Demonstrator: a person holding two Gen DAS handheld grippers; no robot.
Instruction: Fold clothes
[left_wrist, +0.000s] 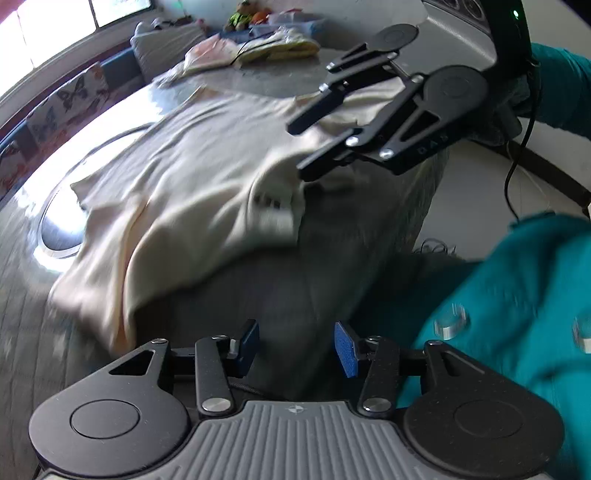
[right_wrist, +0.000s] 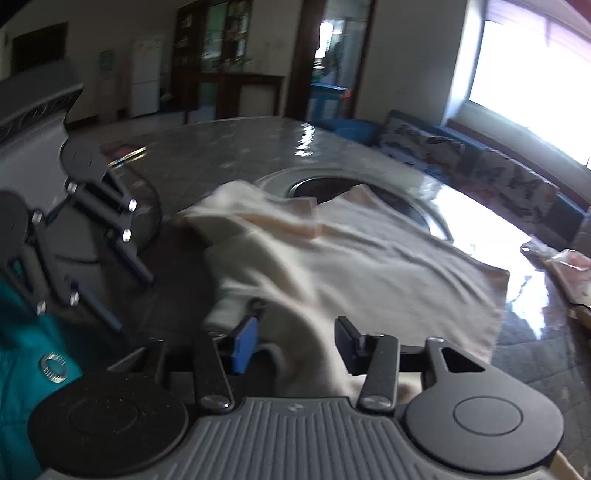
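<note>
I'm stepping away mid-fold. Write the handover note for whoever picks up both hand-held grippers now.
Left hand-held gripper: open, holding nothing, over bare table beside the shirt.
Right hand-held gripper: open, with cloth lying between its fingers, not clamped.
Cream shirt: spread rumpled across the glossy table, partly over the round centre inset, one near edge bunched up.
Done: no clean fold visible.
Left: flatten it, then make every fold. Other clothes wait at the far edge.

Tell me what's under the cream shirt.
The cream shirt lies on the glossy grey table, partly covering its round centre inset. Whatever else lies beneath the cloth is hidden.
</note>
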